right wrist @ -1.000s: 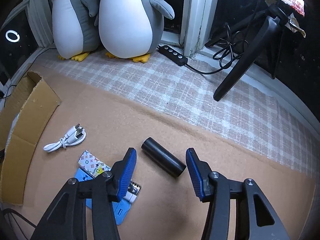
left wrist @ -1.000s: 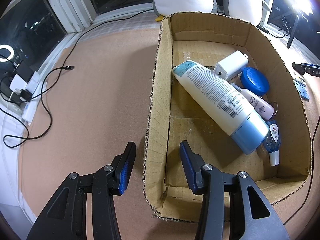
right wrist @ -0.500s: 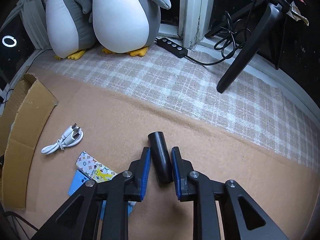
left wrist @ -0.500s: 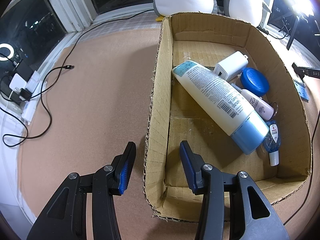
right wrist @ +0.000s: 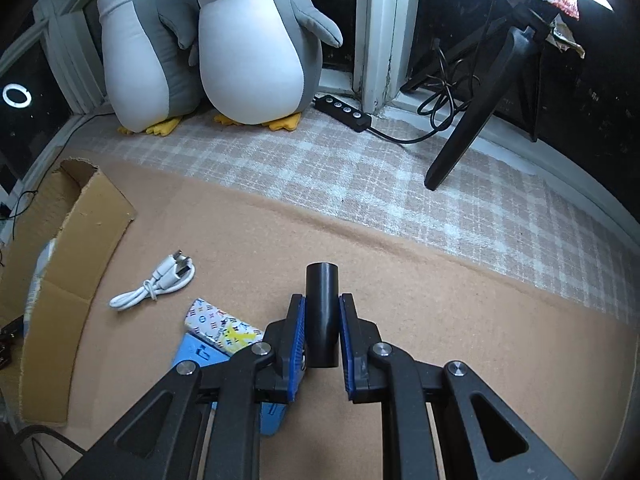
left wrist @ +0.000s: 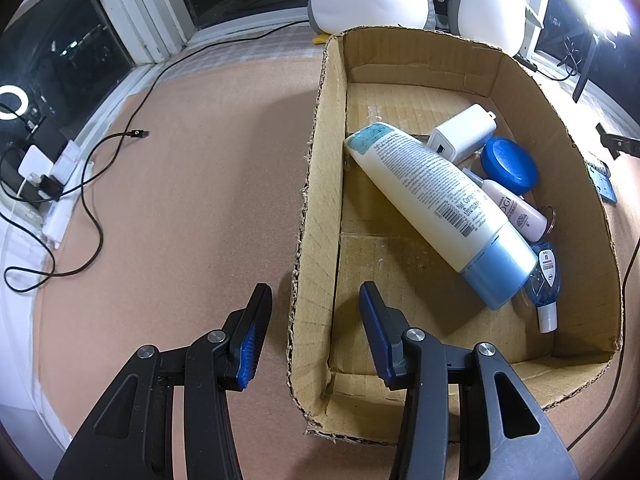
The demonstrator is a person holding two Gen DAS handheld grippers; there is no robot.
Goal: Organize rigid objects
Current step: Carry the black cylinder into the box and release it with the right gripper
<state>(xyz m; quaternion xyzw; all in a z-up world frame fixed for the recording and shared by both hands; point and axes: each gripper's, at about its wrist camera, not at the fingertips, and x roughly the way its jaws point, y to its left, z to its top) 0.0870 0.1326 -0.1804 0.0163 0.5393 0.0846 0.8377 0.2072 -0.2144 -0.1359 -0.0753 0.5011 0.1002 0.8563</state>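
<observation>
My right gripper (right wrist: 322,312) is shut on a black cylinder (right wrist: 322,300) and holds it above the tan mat. My left gripper (left wrist: 314,308) is open and empty, its jaws astride the left wall of a cardboard box (left wrist: 316,208). The box holds a white lotion bottle with a blue cap (left wrist: 440,208), a white charger (left wrist: 462,132), a blue round lid (left wrist: 508,164), a small pink-white bottle (left wrist: 516,212) and a small blue sanitizer bottle (left wrist: 544,284). The box's edge shows at the left of the right wrist view (right wrist: 60,280).
On the mat lie a white coiled cable (right wrist: 156,284), a patterned white case (right wrist: 224,326) and a blue flat item (right wrist: 204,356). Two plush penguins (right wrist: 256,48), a black power strip (right wrist: 344,106) and a tripod leg (right wrist: 472,120) stand behind. A black cable (left wrist: 100,168) lies left of the box.
My right gripper closed on the black cylinder, then lifted it and turned it to point straight ahead. The left gripper has not moved.
</observation>
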